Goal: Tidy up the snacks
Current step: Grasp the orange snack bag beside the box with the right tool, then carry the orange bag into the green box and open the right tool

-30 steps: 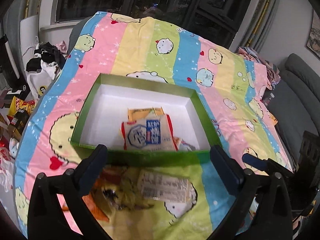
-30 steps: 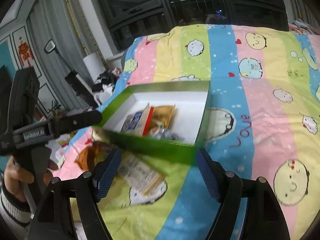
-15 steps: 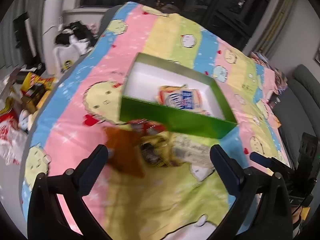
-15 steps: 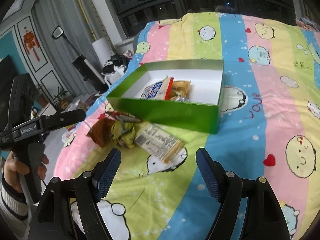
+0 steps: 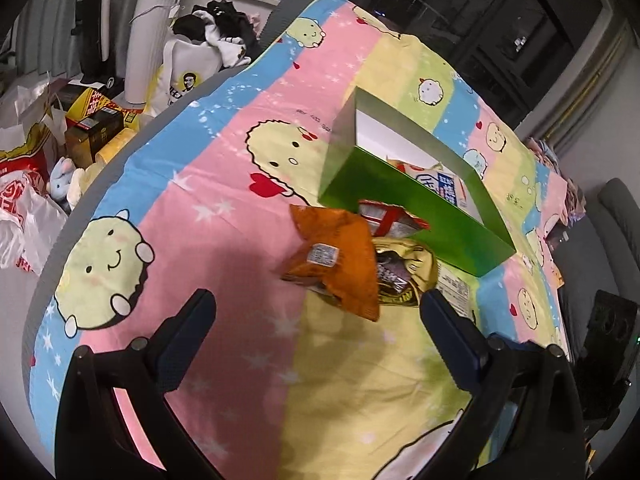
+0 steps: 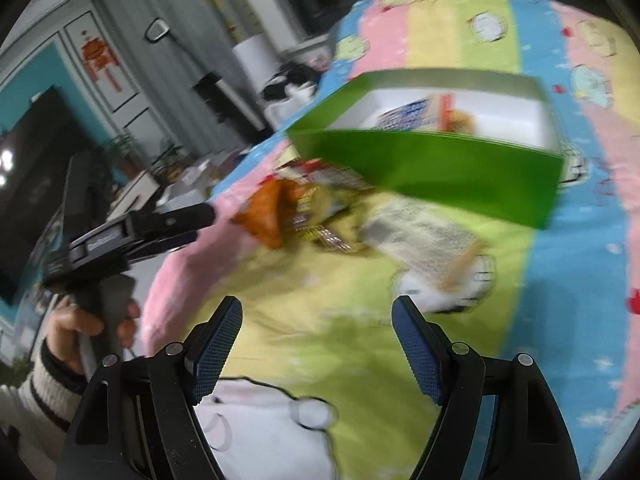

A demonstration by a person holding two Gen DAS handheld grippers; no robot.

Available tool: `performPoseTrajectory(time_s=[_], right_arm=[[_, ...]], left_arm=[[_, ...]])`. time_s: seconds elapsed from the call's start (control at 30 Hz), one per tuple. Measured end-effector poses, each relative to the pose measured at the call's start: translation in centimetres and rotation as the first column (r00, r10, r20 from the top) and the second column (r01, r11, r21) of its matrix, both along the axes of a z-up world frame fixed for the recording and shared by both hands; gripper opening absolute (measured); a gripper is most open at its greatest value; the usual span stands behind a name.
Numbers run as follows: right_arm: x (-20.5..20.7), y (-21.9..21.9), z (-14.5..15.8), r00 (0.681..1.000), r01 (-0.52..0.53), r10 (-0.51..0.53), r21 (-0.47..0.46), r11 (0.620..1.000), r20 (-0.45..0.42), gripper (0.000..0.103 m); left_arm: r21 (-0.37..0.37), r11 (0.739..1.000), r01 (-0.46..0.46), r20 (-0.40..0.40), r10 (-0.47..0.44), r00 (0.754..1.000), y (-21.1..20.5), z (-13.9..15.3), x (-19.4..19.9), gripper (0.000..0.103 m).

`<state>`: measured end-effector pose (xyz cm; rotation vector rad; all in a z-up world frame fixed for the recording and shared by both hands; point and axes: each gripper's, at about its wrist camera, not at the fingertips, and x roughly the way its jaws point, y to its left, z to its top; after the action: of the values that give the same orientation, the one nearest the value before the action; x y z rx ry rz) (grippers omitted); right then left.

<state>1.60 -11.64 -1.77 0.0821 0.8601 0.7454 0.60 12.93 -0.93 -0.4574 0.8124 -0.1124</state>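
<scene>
Several snack packets lie heaped beside my green box: crumpled orange bag on top. Both claws, left gripper and right gripper, gape, grasping nothing.

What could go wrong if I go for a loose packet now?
The orange crinkled snack packet overlaps the yellow foil packet, so the open left gripper may pinch both. The pile lies against the green cardboard box, which a push could shove. The right wrist view is blurred, so aiming there is uncertain.
</scene>
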Motion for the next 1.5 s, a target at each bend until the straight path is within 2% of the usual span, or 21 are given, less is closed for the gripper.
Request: performPoseTrajectory(time_s=[0.2, 0.3, 0.5, 0.67, 0.7, 0.73, 0.83, 0.93, 1.0, 1.13, 1.5], right_arm=[[1.5, 5.5, -1.2, 0.996, -0.088, 0.088, -0.009, 0.996, 0.001, 0.078], [2.7, 7.6, -1.3, 0.995, -0.099, 0.1, -0.006, 0.995, 0.01, 0.078], [5.1, 10.4, -2.0, 0.994, -0.112, 0.112, -0.009, 0.994, 0.009, 0.071], [5.7, 11.6, -2.4, 0.991, -0.132, 0.133, -0.038, 0.99, 0.017, 0.06], [5.9, 11.8, -2.6, 0.991, -0.131, 0.132, -0.048, 0.99, 0.012, 0.055], [6.1, 11.9, -2.8, 0.991, -0.132, 0.132, -0.053, 0.99, 0.006, 0.047], [6.4, 11.5, -3.1, 0.992, -0.128, 0.128, -0.038, 0.991, -0.002, 0.04], [6.5, 11.4, -3.1, 0.991, -0.135, 0.135, -0.048, 0.99, 0.0, 0.038], [6.2, 11.4, -3.0, 0.99, -0.14, 0.142, -0.068, 0.988, 0.014, 0.034], [5.7, 11.4, -2.2, 0.987, -0.153, 0.156, -0.059, 0.986, 0.037, 0.033], [1.0, 11.2, 1.9, 0.965, -0.193, 0.199, -0.049, 0.98, 0.172, 0.033]], left_arm=[[-0.012, 0.999, 0.042, 0.005, -0.042, 0.999, 0.6, -0.4, 1.3, 0.102], [-0.032, 0.998, 0.056, -0.007, -0.056, 0.998, 1.0, -0.8, 2.4, 0.102], [-0.074, 0.992, 0.099, -0.039, -0.102, 0.994, 1.7, -1.4, 4.5, 0.099], [-0.105, 0.982, 0.16, -0.062, -0.167, 0.984, 1.3, -2.0, 5.8, 0.082], [-0.105, 0.98, 0.17, -0.062, -0.177, 0.982, 1.1, -2.1, 5.9, 0.08], [-0.107, 0.977, 0.182, -0.064, -0.19, 0.98, 0.9, -2.2, 6.0, 0.072], [-0.135, 0.963, 0.233, -0.057, -0.243, 0.968, 0.4, -2.3, 6.3, 0.05], [-0.083, 0.963, 0.257, -0.049, -0.262, 0.964, -0.3, -1.9, 6.2, 0.049], [-0.071, 0.963, 0.262, -0.035, -0.265, 0.964, -0.3, -1.6, 5.9, 0.045], [-0.052, 0.967, 0.251, -0.006, -0.252, 0.968, -0.3, -0.6, 4.9, 0.045], [0.015, 0.976, 0.217, 0.093, -0.217, 0.972, -0.9, 4.0, 0.8, 0.045]])
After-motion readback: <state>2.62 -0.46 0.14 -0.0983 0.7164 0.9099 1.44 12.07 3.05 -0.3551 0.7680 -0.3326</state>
